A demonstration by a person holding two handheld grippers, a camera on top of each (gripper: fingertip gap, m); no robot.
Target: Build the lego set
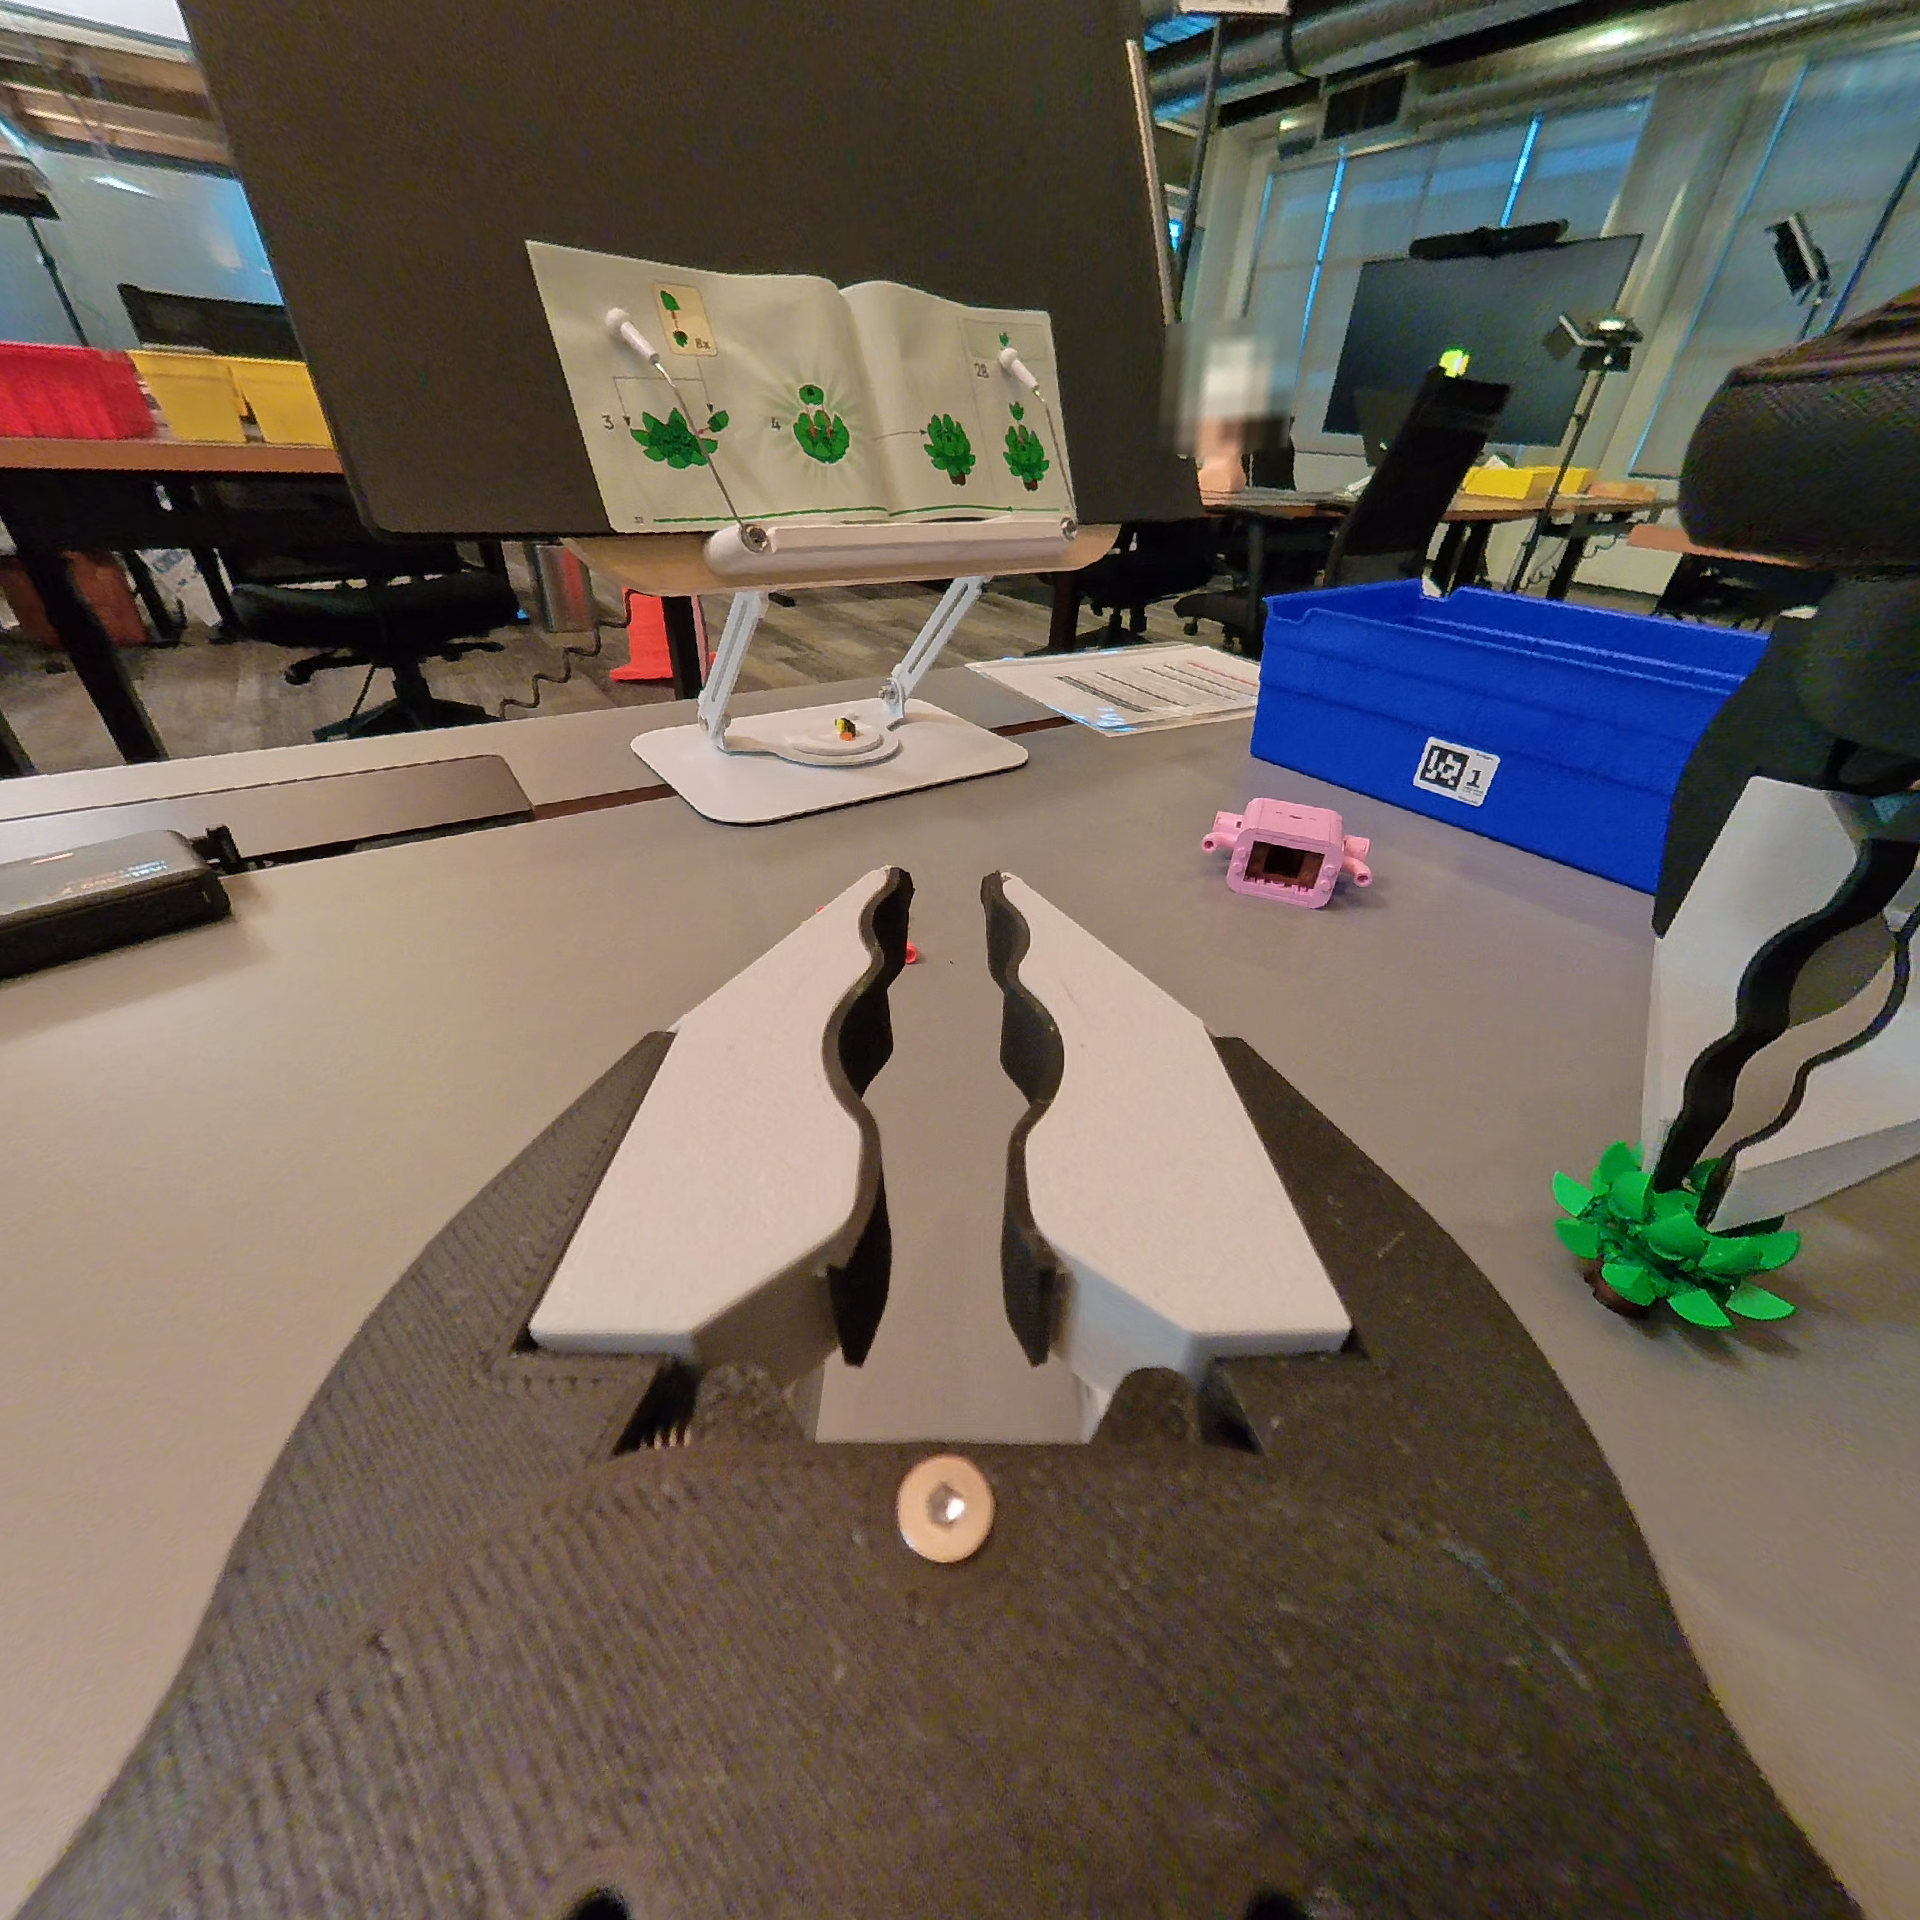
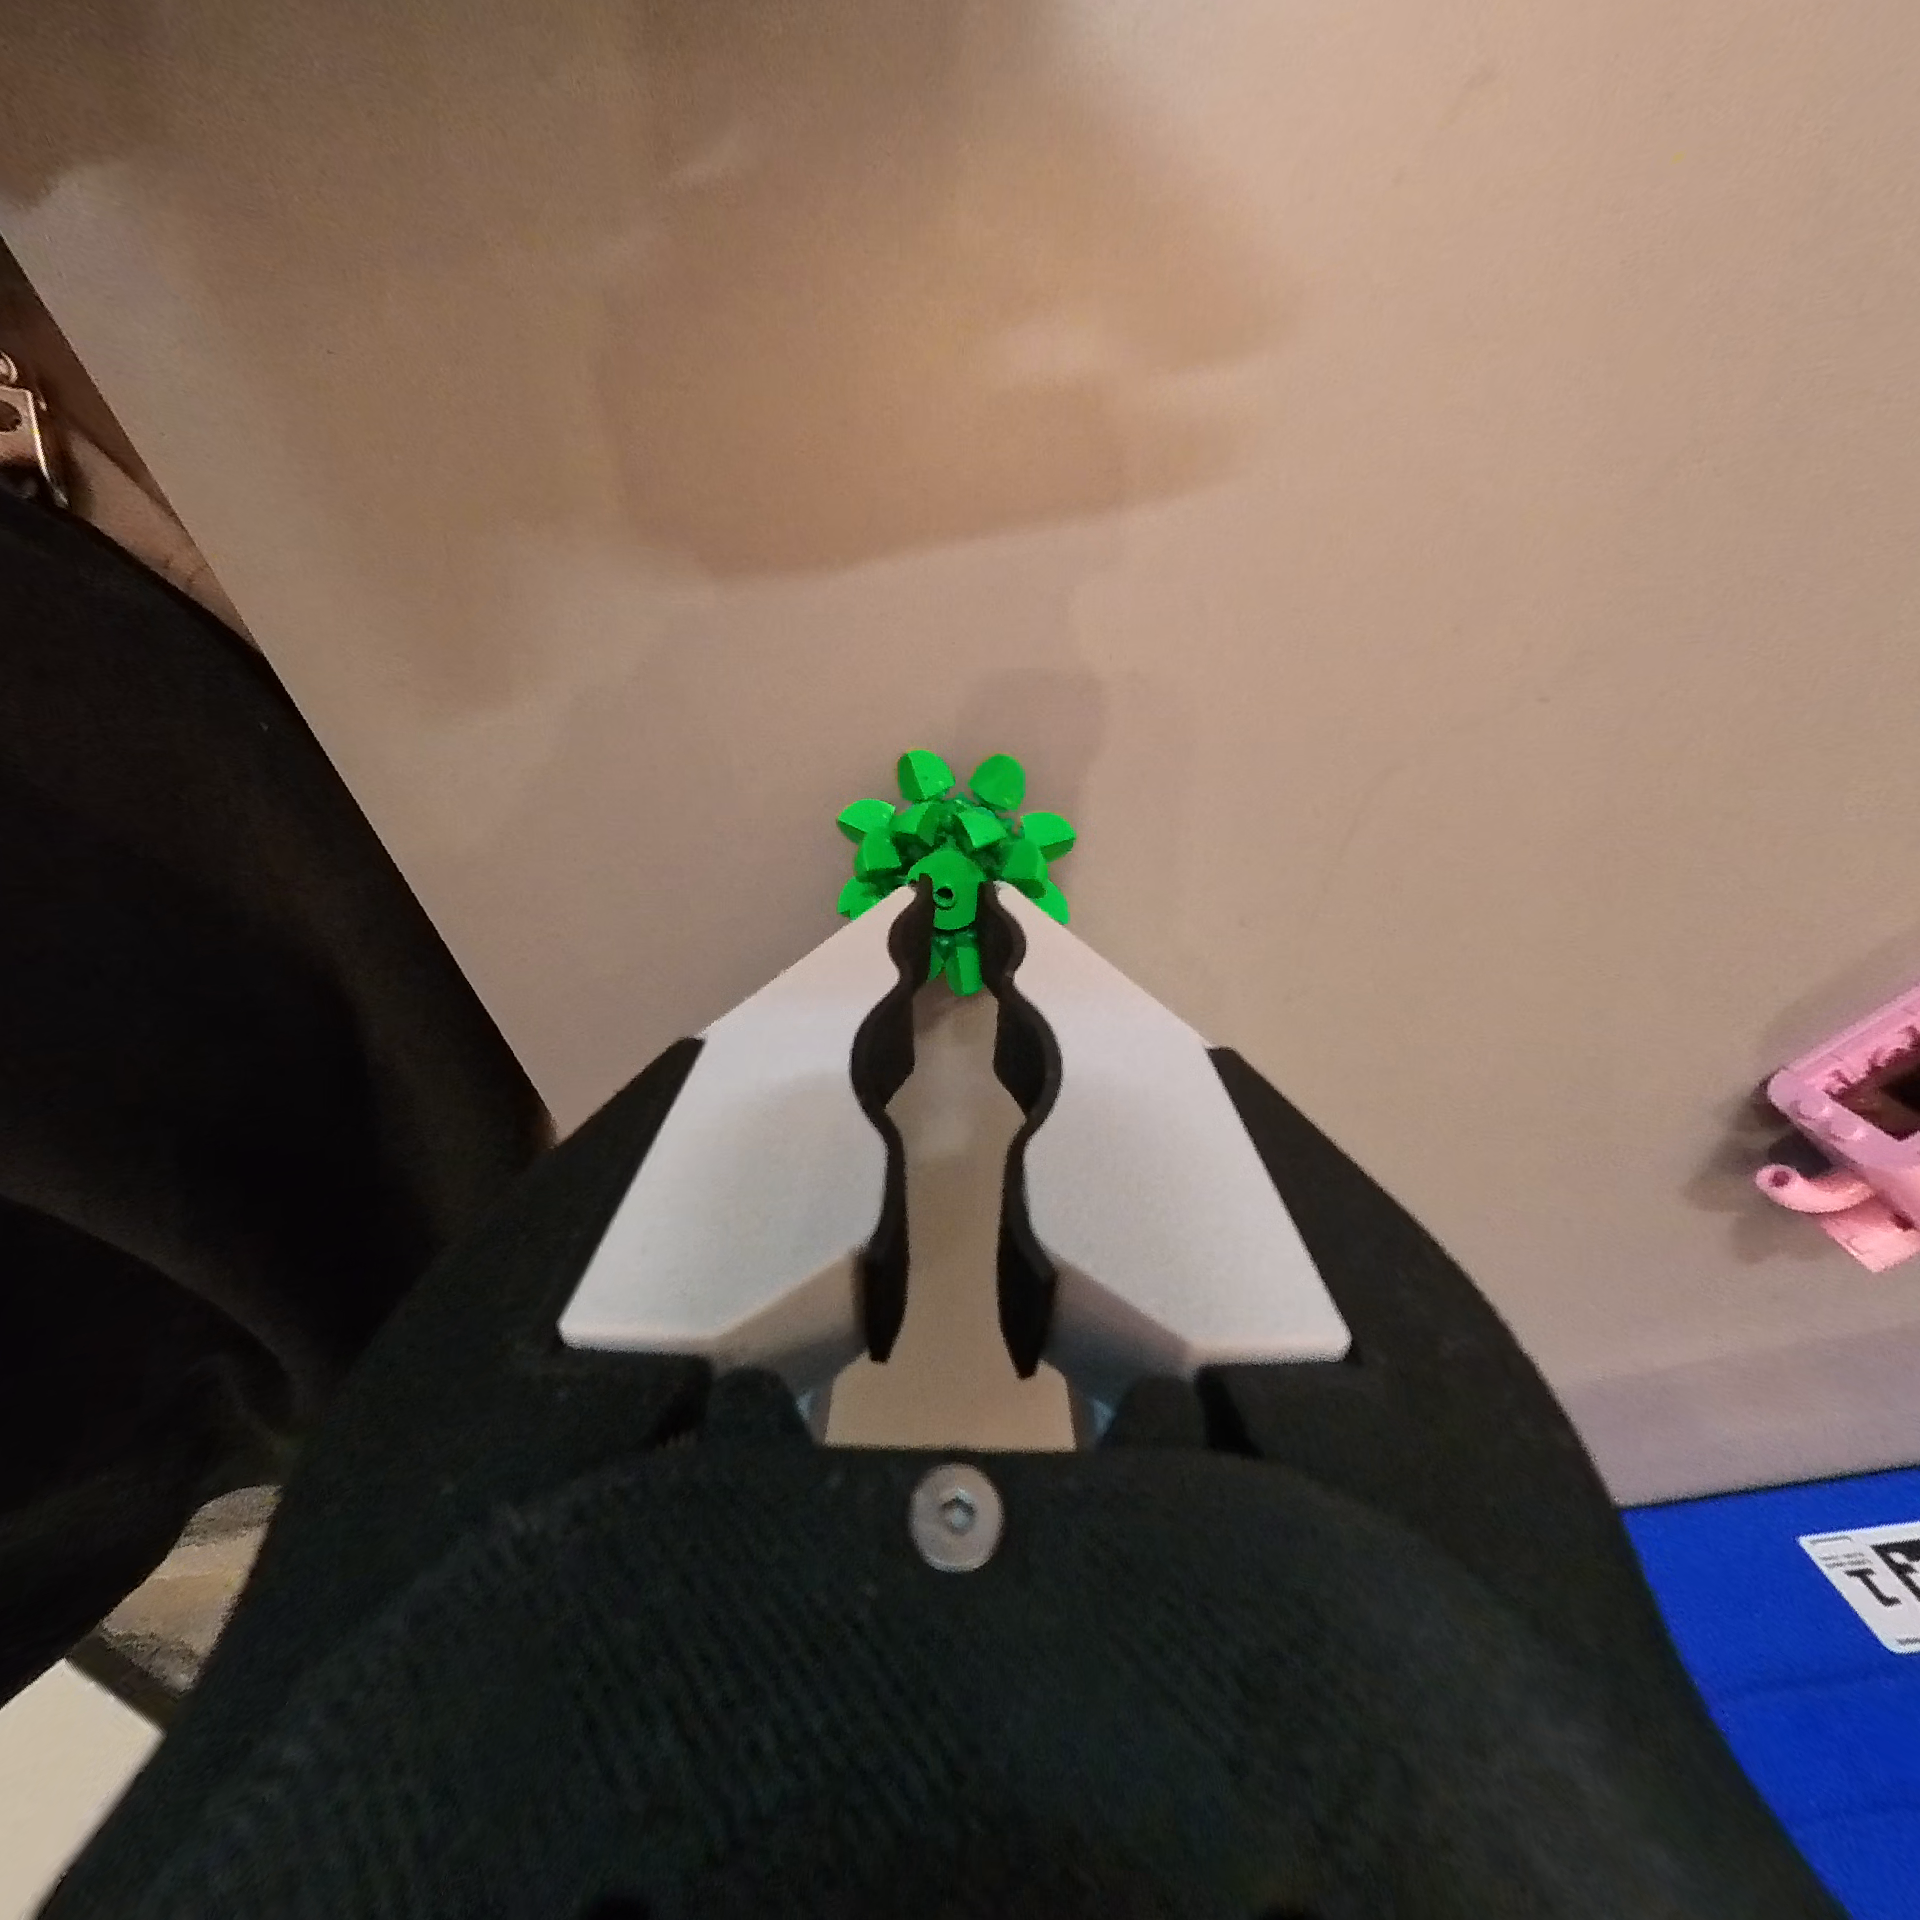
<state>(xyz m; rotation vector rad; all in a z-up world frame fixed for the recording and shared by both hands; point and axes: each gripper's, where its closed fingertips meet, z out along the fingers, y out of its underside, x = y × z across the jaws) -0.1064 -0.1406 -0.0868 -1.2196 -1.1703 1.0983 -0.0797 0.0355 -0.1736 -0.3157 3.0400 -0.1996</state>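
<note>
A: Grey tabletop (image 1: pixel 364 1039) in an open office, bins and desks behind. What is each tool doing?

B: Start with the right gripper (image 2: pixel 951 902). It points straight down at the table, its tips pinched onto one leaf of the green plant (image 2: pixel 951 857). The jaws stand nearly together, with only that leaf between them. The plant sits on the table, so I judge the downward grip serves to press the leaf home against the surface.

A: And the left?

B: The left gripper (image 1: pixel 945 883) hangs low over the table, its jaws a narrow gap apart and holding nothing. It looks parked, keeping clear while the right one works.

A: What lies around them?

B: From the left view, the plant (image 1: pixel 1673 1247) is off to the right under the other tool. Farther on lies a pink block (image 1: pixel 1288 852) on its side, its brown hollow facing the camera, probably the pot meant to take the plant. Beside it stands a blue bin (image 1: pixel 1475 717). Straight ahead, a manual (image 1: pixel 800 384) is propped open on a stand (image 1: pixel 831 769), tilted so the builder can read the steps while working.
</note>
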